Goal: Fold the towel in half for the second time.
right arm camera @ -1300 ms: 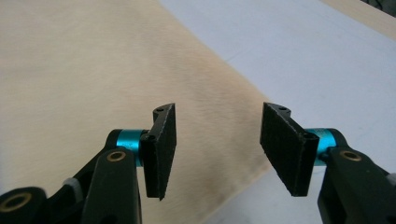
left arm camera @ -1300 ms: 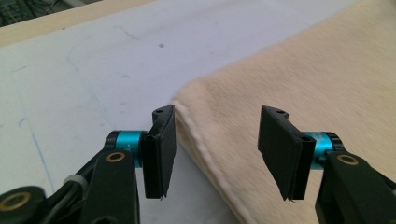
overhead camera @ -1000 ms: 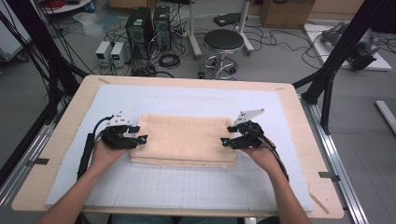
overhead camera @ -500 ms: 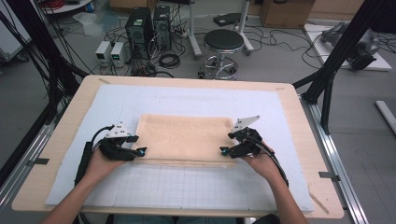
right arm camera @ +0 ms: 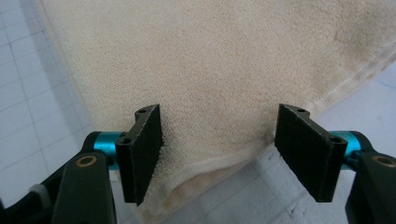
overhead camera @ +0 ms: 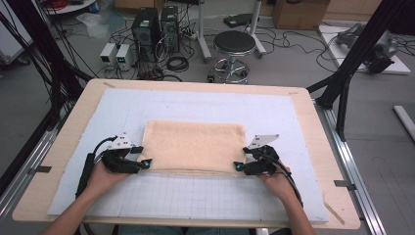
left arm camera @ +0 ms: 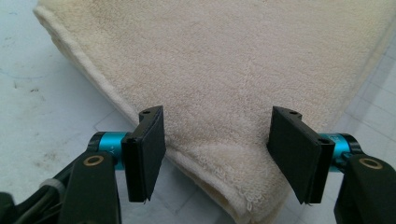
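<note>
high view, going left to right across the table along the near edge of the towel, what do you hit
left gripper → towel → right gripper, all on the white mat

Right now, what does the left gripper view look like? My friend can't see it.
A folded cream towel lies on a white gridded mat, one near corner pointing at the camera. The left gripper hangs open over that corner, its two black fingers standing either side of it without pinching it.
</note>
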A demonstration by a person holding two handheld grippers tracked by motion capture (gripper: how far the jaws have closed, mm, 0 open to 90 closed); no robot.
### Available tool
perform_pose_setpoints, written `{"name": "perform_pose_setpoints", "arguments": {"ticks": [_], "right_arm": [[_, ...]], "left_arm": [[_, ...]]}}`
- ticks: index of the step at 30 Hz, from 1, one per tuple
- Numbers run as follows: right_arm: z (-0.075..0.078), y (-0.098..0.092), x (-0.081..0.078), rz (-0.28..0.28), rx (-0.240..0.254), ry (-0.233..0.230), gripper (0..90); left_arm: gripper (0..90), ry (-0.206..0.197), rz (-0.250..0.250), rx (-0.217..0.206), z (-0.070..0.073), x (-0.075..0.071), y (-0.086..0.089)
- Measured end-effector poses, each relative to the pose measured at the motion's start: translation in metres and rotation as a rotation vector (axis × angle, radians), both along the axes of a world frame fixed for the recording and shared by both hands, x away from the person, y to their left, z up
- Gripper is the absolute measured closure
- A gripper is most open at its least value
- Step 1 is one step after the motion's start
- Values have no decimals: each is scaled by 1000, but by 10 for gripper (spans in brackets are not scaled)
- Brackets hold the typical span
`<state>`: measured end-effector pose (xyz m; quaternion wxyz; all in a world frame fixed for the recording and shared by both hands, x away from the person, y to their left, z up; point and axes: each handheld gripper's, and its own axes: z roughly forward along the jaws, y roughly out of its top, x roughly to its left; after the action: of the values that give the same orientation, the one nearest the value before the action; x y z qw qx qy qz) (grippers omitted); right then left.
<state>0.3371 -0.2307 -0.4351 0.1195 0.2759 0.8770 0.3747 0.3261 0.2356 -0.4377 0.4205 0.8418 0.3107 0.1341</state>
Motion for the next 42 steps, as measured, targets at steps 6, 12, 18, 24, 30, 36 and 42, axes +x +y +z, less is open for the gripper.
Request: {"name": "perform_pose_setpoints", "arguments": {"ticks": [6,12,18,24,30,36,42], "right_arm": [[5,-4,-1,-11,40,-13,288],[16,-10,3,-56,83,-47,249],[15,-14,8,-87,92,-42,206],[16,-12,5,-98,82,-54,148],[21,-14,1,-124,103,-70,128],[23,-19,-5,-129,128,-84,128],[24,-23,-12,-133,128,-98,128]], "left_arm": [[341,-16,17,-20,2,1,2],[270,-38,51,-55,10,1,5],[192,-41,71,-69,12,-1,5],[148,-36,63,-72,15,-6,5],[136,-47,55,-72,18,-12,5],[133,-45,74,-78,20,-16,13],[129,-47,88,-82,21,-22,19]]}}
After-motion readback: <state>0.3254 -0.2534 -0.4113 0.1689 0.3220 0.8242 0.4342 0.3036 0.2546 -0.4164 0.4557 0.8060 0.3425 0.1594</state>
